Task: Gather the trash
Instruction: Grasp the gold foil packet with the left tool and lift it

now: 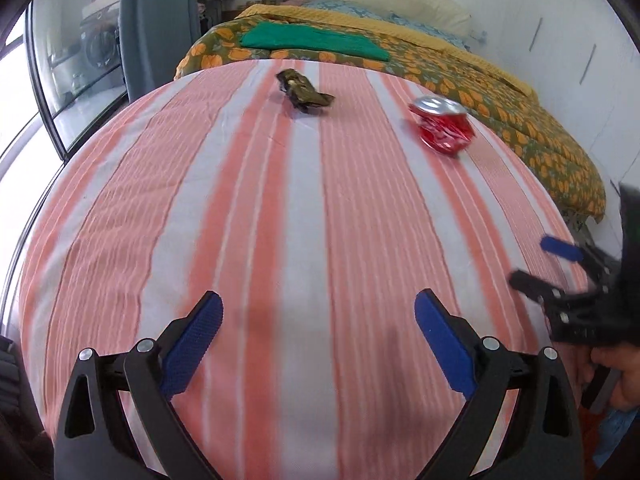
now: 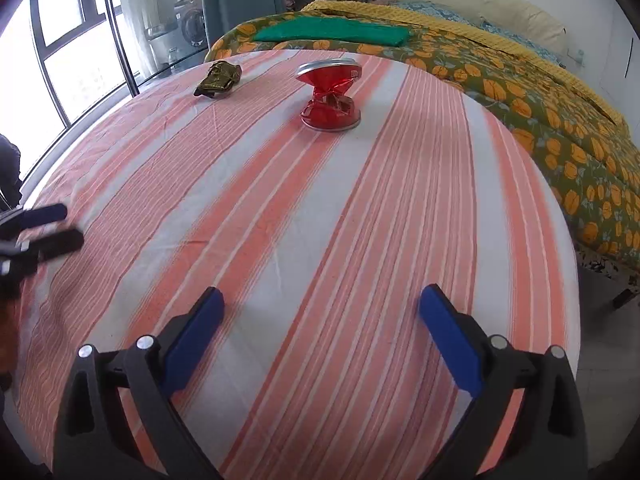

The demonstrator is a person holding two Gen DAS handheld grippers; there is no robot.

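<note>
Left gripper (image 1: 318, 310): fingers spread wide, empty, above the striped cloth (image 1: 256, 208).
Right gripper (image 2: 320, 306): fingers likewise spread, empty.
Between: bare cloth, unobstructed.
Trash: crushed red can (image 2: 330, 96) and dark wrapper (image 2: 218, 79) apart near the far edge.
Beyond: bed (image 2: 520, 92).

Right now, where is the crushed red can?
The crushed red can stands on the striped cloth at the far side, right of the dark crumpled wrapper, near the floral bedspread.
</note>
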